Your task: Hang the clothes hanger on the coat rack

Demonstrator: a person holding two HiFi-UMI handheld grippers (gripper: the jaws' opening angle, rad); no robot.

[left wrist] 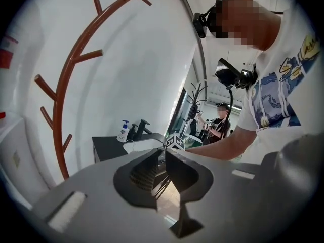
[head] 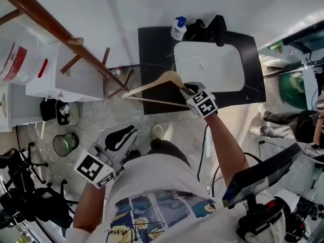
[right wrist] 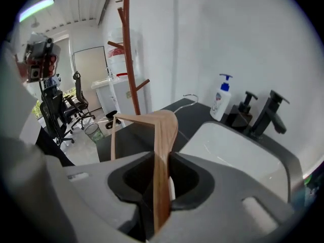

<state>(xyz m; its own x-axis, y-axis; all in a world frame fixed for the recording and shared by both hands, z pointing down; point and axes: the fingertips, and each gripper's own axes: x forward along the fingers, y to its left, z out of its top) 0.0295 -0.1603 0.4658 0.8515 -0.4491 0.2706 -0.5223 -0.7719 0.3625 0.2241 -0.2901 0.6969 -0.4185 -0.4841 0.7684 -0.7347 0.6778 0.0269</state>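
Observation:
A wooden clothes hanger [head: 152,87] hangs in the air in front of the black counter, and my right gripper [head: 188,91] is shut on its right arm. In the right gripper view the hanger [right wrist: 162,130] stands edge-on between the pads of the right gripper [right wrist: 161,171], its thin metal hook [right wrist: 191,96] pointing away. The brown coat rack [head: 55,27] with short pegs rises at the upper left; it also shows as the coat rack [left wrist: 66,90] and the coat rack [right wrist: 129,59]. My left gripper [head: 121,135], low beside the person's body, is shut and empty, seen closer as the left gripper [left wrist: 161,158].
A white sink basin [head: 207,67] sits in the black counter [head: 152,49], with a soap bottle [head: 178,28] and black faucet [head: 217,29] at the wall. A white cabinet [head: 61,80], a bin [head: 66,143] and office chairs [head: 20,186] stand left. Another person [head: 298,125] is at right.

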